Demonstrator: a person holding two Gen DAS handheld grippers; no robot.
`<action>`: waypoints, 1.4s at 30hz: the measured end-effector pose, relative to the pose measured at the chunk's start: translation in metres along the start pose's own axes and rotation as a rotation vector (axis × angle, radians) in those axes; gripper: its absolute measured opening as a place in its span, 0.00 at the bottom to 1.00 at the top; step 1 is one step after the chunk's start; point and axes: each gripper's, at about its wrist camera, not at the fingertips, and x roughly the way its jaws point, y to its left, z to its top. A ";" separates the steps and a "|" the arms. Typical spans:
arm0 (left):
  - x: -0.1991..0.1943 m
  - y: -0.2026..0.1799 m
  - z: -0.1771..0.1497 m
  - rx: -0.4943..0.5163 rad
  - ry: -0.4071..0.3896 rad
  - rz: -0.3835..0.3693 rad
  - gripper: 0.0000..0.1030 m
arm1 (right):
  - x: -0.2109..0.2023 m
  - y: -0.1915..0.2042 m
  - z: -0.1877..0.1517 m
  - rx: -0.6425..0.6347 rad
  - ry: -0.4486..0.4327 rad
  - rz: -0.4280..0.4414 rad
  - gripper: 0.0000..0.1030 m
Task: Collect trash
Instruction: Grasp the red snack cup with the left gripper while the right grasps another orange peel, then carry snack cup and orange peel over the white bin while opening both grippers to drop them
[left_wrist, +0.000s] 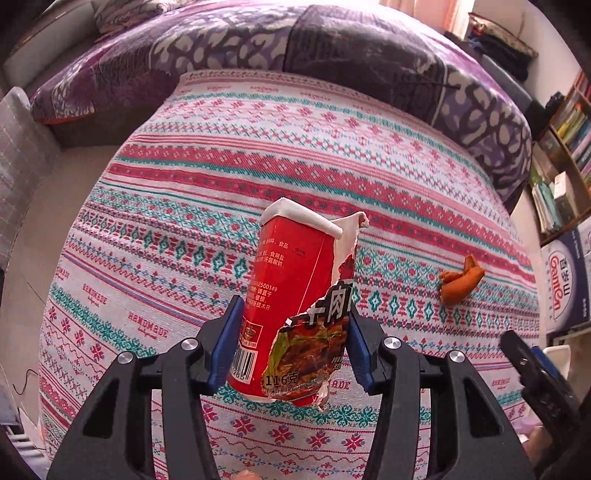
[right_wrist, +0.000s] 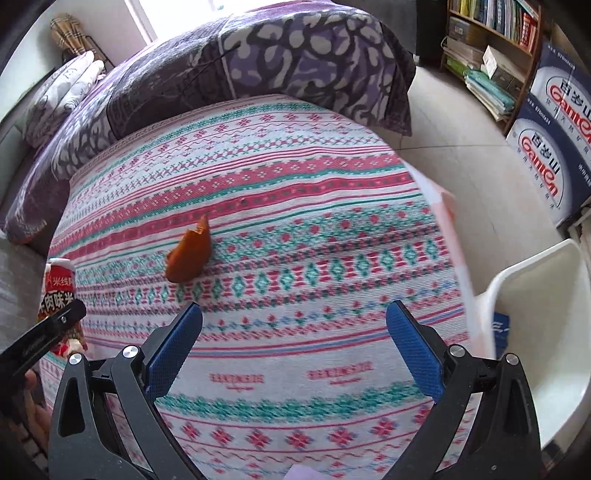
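presently my left claw is clamped on a torn red noodle cup, both blue pads pressed against its sides, holding it upright above the patterned surface. i cannot see inside the cup. my right claw stands wide apart, gripping nothing. an orange peel lies on the cloth ahead of it, well apart from the cup. a white bin sits at the right edge; its contents are not visible. bedding lies behind, bookshelf and boxes to the right.
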 end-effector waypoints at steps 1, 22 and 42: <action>-0.006 0.002 0.001 -0.012 -0.015 -0.001 0.50 | 0.005 0.008 0.001 0.010 -0.001 0.003 0.93; -0.051 0.034 -0.004 -0.124 -0.119 0.071 0.50 | 0.014 0.070 0.009 -0.121 -0.105 0.053 0.32; -0.146 -0.004 -0.030 -0.170 -0.384 0.056 0.51 | -0.126 0.027 0.010 -0.204 -0.356 0.085 0.32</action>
